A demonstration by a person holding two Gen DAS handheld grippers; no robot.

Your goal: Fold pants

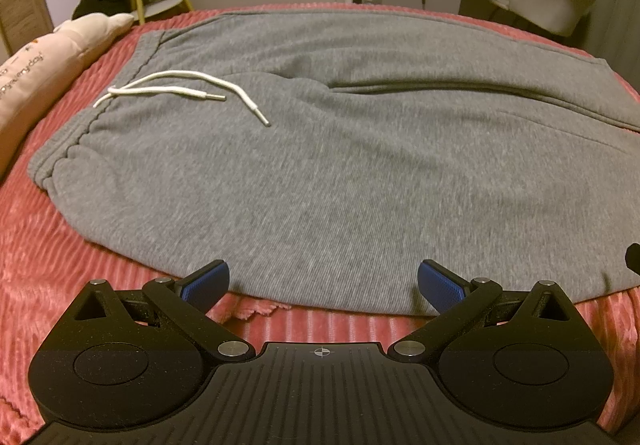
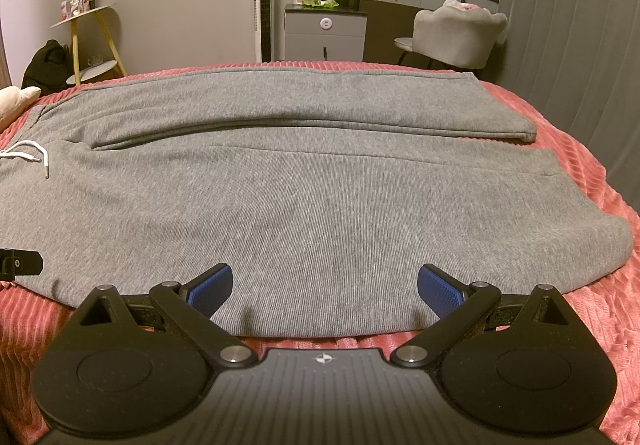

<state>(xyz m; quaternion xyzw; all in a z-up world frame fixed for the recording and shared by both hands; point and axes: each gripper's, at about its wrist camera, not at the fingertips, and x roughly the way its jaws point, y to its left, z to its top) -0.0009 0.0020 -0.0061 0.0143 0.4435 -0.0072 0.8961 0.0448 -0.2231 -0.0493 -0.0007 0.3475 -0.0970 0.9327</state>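
While lying flat on the bed (image 1: 48,277):
Pants (image 1: 320,173): one pair, two legs, two drawstring ends (image 1: 224,98).
Left hand-held gripper (image 1: 323,285): gaping wide, gripping nothing.
Right hand-held gripper (image 2: 325,287): gaping wide, gripping nothing.

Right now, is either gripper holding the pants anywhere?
No. Left gripper and right gripper are both open at the near edge of the pants, gripping nothing.

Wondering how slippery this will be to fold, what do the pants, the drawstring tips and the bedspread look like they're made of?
Pants: grey heathered knit, matte, probably cotton fleece, judging by the fine ribbed weave. Drawstring tips: shiny, apparently metal, on white woven cord. Bedspread: pink plush, ribbed in soft ridges, likely fleece or velvet.
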